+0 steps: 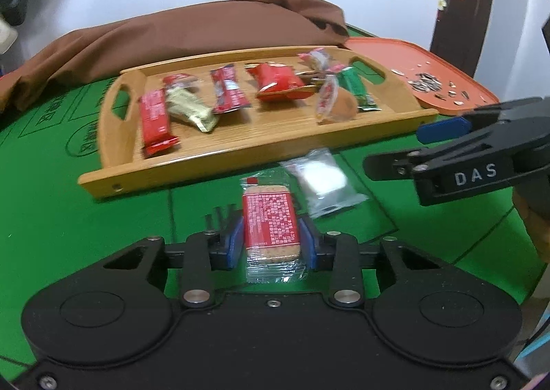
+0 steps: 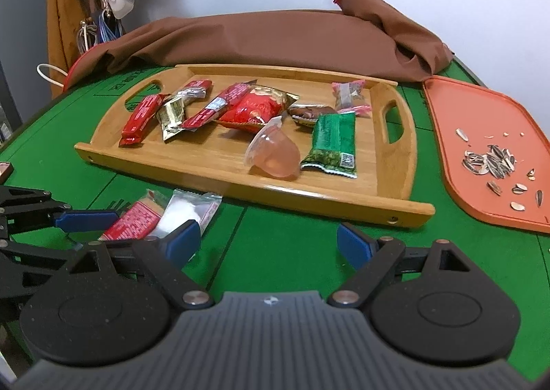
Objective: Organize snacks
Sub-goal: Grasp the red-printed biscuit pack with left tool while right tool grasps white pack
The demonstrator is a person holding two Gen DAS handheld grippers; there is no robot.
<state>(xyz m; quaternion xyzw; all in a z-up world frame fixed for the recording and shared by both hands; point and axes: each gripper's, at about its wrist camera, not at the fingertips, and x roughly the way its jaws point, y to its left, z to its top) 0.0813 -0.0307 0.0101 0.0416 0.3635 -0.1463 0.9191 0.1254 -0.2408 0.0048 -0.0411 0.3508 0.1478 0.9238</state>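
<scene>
Your left gripper (image 1: 271,241) pinches a red-labelled biscuit in clear wrap (image 1: 270,220) between its blue pads, low in the centre of the left view, on the green felt table (image 1: 86,228). A clear packet with a white sweet (image 1: 323,182) lies just beside it. Your right gripper (image 2: 270,245) is spread wide with nothing between its fingers. Above centre, the wooden handled tray (image 2: 220,170) holds the other wrapped snacks; an orange plastic tray (image 2: 481,204) with sunflower seeds sits at right.
</scene>
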